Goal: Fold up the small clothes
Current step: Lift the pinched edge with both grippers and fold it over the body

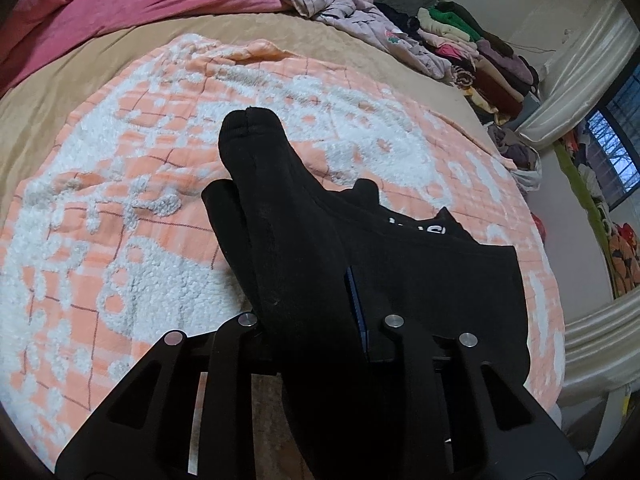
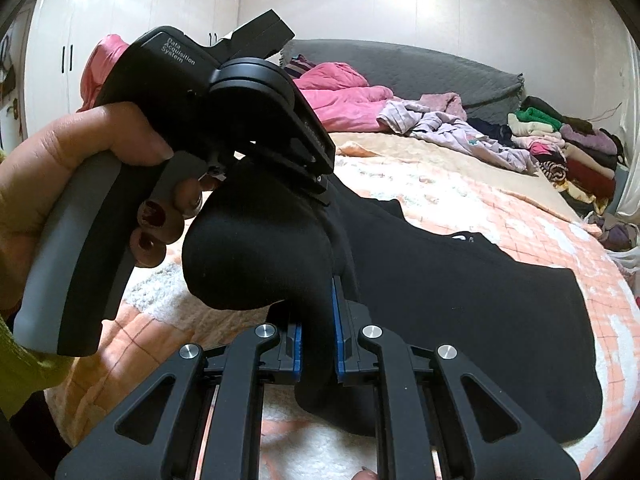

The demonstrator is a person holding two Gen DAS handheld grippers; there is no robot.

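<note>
My left gripper [image 2: 320, 196] and right gripper [image 2: 316, 344], both angled downward, each clamp fabric between nearly closed fingers [image 2: 340, 332].

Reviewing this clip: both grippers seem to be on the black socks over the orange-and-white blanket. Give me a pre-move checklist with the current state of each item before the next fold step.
1. Right gripper shut on the black socks: ok, blue pads press the fabric.
2. Left gripper gripping the socks: ok, fabric runs between its closed fingers.
3. Socks clear of the blanket: not ok, the far part lies on it.
4. Toes aligned: cannot tell; two ends sit offset.
5. Landing area free: ok, clothes pile is at the bed's far edge.
</note>
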